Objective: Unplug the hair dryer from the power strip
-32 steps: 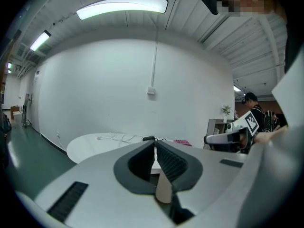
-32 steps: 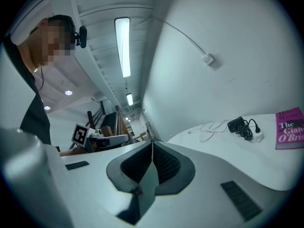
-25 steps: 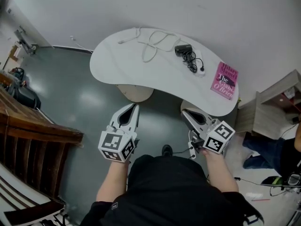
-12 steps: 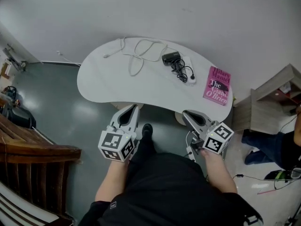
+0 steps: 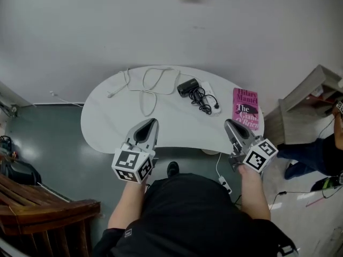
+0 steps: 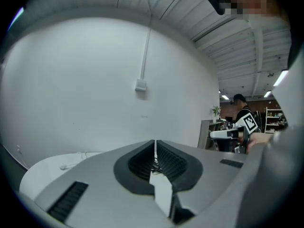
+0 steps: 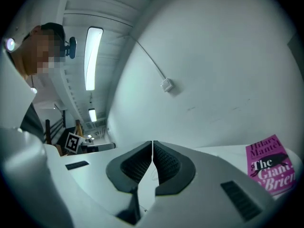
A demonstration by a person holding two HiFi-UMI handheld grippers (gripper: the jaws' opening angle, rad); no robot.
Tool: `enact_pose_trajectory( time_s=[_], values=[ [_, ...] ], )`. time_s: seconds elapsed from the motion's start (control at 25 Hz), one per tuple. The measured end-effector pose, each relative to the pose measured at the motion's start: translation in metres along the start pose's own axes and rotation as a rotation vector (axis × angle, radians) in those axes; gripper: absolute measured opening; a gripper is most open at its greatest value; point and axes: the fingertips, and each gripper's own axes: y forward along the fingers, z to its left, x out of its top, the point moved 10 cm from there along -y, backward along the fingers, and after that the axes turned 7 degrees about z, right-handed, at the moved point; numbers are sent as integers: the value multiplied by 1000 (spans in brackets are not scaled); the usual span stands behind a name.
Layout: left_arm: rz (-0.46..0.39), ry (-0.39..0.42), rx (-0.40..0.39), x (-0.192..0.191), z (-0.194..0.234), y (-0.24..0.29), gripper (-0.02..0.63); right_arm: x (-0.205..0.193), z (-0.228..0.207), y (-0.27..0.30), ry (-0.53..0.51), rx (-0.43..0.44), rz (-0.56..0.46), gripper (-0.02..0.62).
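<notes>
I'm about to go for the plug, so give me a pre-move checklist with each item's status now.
1. Left gripper free: ok, jaws together, nothing between them.
2. Right gripper free: ok, jaws together, empty.
3. Jaws opened for a grasp: not ok, both shut.
4. Hair dryer in sight on the table: ok.
5. Plug and power strip located: cannot tell, too small beside the black cord.
6. Book out of the way: ok, apart, right of the dryer.
</notes>
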Motion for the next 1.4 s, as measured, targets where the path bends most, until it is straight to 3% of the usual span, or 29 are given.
enact_pose_trajectory(
  time_s=[0.4, 0.8, 1.12, 1.28, 1.4],
  values=[
    [52, 33, -165, 19, 80, 56, 25, 12, 0, 62, 18, -151, -37, 35],
    [125, 20, -313, 16, 61, 147, 25, 0, -35, 56, 53, -244, 63, 35],
    [169, 66, -325, 30, 17, 214, 25, 17, -90, 50, 41, -147, 71, 37],
    [201, 76, -293, 29, -7, 239, 25, 29, -117, 45, 48, -28, 51, 37],
    [245, 74, -267, 23, -17, 257, 25, 31, -136, 53, 4, 18, 102, 38]
  ],
)
